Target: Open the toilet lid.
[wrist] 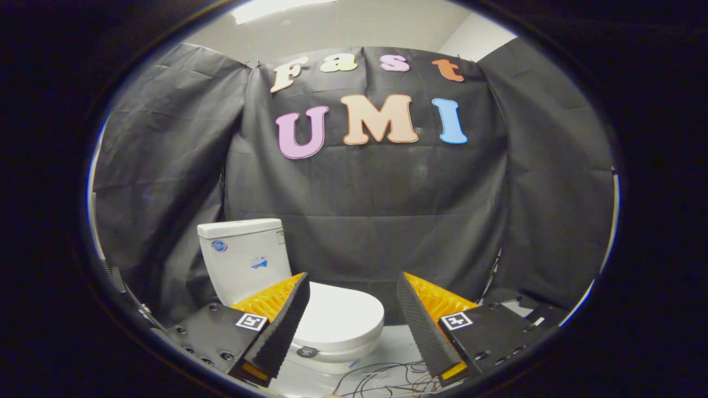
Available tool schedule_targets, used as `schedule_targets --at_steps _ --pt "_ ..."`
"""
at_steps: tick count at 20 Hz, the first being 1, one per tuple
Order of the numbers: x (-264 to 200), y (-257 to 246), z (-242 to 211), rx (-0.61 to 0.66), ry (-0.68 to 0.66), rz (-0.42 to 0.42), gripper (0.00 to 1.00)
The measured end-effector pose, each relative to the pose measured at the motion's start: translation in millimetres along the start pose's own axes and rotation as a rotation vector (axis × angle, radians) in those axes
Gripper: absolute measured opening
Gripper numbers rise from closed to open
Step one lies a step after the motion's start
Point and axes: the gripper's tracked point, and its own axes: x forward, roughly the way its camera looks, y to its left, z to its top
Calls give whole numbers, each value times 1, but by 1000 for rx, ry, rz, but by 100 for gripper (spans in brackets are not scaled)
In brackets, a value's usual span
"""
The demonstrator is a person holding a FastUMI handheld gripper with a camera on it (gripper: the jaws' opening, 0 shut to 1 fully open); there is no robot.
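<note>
A white toilet stands against the black cloth wall, its tank (245, 257) upright behind the bowl. The white lid (340, 315) lies flat and closed over the seat, its front edge reaching to about midway between my fingers. My gripper (352, 283) is open, held some way back from the toilet. The left finger (285, 326) covers the lid's left part; the right finger (423, 326) stands to the right of the bowl. Nothing is between the fingers but air, with the lid beyond them.
Loose thin wires (387, 378) lie on the pale floor just in front of the toilet's base. Black cloth hangs on the back and both sides of the booth. A small dark round sticker (306, 351) sits on the bowl's front.
</note>
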Motion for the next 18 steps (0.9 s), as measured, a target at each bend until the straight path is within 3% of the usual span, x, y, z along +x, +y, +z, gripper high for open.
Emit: schedule_targets --at_steps 18 --pt "2 -1 1 -2 -4 1 98"
